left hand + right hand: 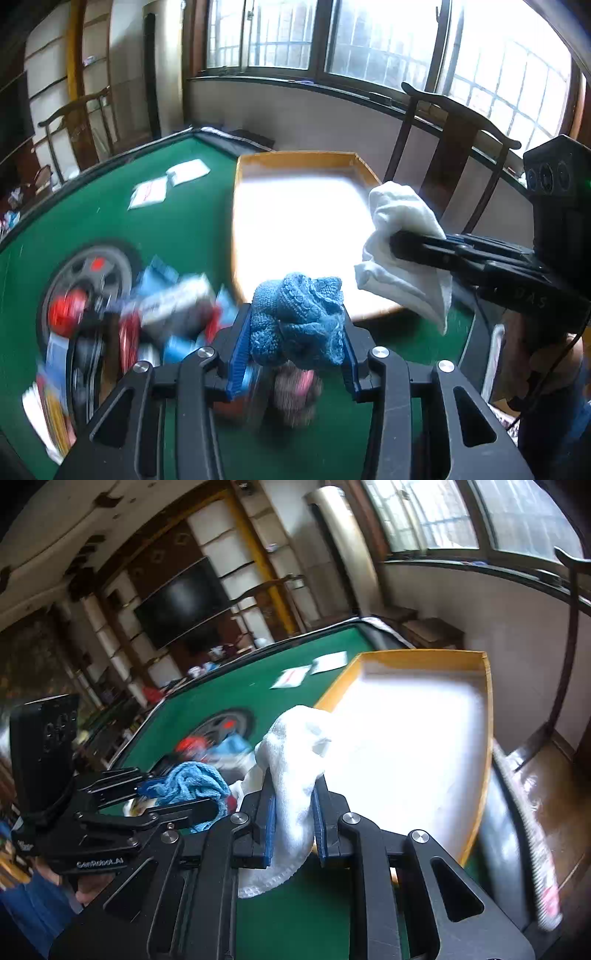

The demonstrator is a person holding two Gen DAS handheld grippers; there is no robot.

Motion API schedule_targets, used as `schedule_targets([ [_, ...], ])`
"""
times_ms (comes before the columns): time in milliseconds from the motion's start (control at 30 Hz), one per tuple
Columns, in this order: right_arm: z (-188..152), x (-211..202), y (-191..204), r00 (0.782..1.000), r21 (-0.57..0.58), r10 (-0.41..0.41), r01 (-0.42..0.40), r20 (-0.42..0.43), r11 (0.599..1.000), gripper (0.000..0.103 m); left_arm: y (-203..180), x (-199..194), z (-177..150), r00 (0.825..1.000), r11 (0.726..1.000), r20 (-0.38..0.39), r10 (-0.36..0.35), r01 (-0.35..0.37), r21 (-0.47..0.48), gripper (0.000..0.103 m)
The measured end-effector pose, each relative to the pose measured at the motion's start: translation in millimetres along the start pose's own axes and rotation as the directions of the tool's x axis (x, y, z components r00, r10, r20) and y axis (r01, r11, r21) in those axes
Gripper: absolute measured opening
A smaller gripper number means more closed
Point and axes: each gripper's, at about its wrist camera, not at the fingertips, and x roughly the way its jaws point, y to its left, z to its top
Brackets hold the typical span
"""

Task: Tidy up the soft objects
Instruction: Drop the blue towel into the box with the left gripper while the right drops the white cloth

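My left gripper point(295, 332) is shut on a blue knitted cloth point(299, 317), held above the green table near the front edge of a wooden tray point(295, 158) with a bright white floor. My right gripper point(293, 812) is shut on a white cloth point(295, 760), held just left of the tray's point(417, 655) near corner. In the left wrist view the right gripper point(395, 245) with the white cloth point(402, 251) hangs over the tray's right edge. In the right wrist view the left gripper point(147, 794) with the blue cloth point(195, 782) is at the left.
A blurred heap of packets and a red thing point(122, 321) lies on the green table point(110, 221) left of the tray, with a pinkish soft thing point(295, 391) under my left gripper. White cards point(166, 184) lie farther back. A dark wooden chair point(454, 147) stands behind the tray.
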Motion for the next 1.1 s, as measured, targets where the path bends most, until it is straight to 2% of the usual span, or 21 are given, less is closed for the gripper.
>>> schedule_targets([
  [133, 30, 10, -30, 0.995, 0.065, -0.095, 0.093, 0.022, 0.994, 0.016, -6, 36, 39, 0.999, 1.000, -0.030, -0.019, 0.019, -0.002, 0.043],
  [200, 49, 22, -49, 0.990, 0.121, -0.133, 0.127, 0.042, 0.985, 0.016, -6, 57, 54, 0.999, 1.000, -0.040, -0.003, 0.002, -0.022, 0.043],
  [300, 75, 53, -72, 0.980, 0.199, -0.198, 0.189, 0.023, 0.962, 0.016, 0, 98, 72, 0.997, 0.996, -0.082, 0.011, -0.018, -0.085, 0.043],
  [433, 100, 104, -100, 0.964, 0.286, -0.260, 0.262, -0.046, 0.922, 0.016, 14, 149, 78, 0.990, 0.982, -0.143, 0.011, -0.038, -0.185, 0.043],
  [467, 103, 116, -106, 0.958, 0.291, -0.275, 0.286, -0.079, 0.913, 0.016, 15, 158, 78, 0.989, 0.978, -0.147, 0.031, -0.060, -0.199, 0.043],
  [533, 102, 133, -114, 0.958, 0.314, -0.268, 0.288, -0.106, 0.905, 0.016, 18, 164, 75, 0.988, 0.974, -0.147, 0.049, -0.079, -0.210, 0.043],
  [633, 94, 146, -117, 0.950, 0.295, -0.286, 0.312, -0.127, 0.903, 0.017, 18, 162, 74, 0.992, 0.977, -0.124, 0.023, -0.049, -0.207, 0.043],
  [733, 90, 148, -124, 0.954, 0.297, -0.261, 0.295, -0.149, 0.908, 0.019, 14, 160, 76, 0.991, 0.978, -0.117, 0.068, -0.089, -0.188, 0.046],
  [767, 90, 150, -123, 0.954, 0.299, -0.258, 0.293, -0.151, 0.908, 0.023, 14, 163, 77, 0.989, 0.978, -0.128, 0.071, -0.095, -0.188, 0.048],
  [800, 91, 147, -121, 0.954, 0.287, -0.264, 0.296, -0.145, 0.911, 0.032, 14, 166, 77, 0.987, 0.977, -0.143, 0.068, -0.095, -0.190, 0.049],
  [833, 91, 146, -120, 0.950, 0.274, -0.279, 0.308, -0.139, 0.911, 0.043, 14, 169, 77, 0.984, 0.976, -0.165, 0.064, -0.096, -0.193, 0.049],
  [867, 93, 143, -118, 0.946, 0.262, -0.299, 0.323, -0.128, 0.909, 0.060, 14, 171, 80, 0.982, 0.976, -0.179, 0.059, -0.094, -0.196, 0.049],
  [900, 93, 140, -116, 0.946, 0.257, -0.305, 0.324, -0.112, 0.910, 0.067, 15, 173, 80, 0.980, 0.976, -0.192, 0.050, -0.089, -0.201, 0.049],
  [1033, 96, 123, -108, 0.945, 0.242, -0.322, 0.325, -0.053, 0.914, 0.067, 17, 165, 79, 0.984, 0.971, -0.173, 0.050, -0.088, -0.223, 0.049],
  [1100, 97, 108, -98, 0.941, 0.219, -0.337, 0.325, 0.019, 0.920, 0.067, 15, 156, 78, 0.987, 0.970, -0.151, 0.058, -0.092, -0.224, 0.049],
])
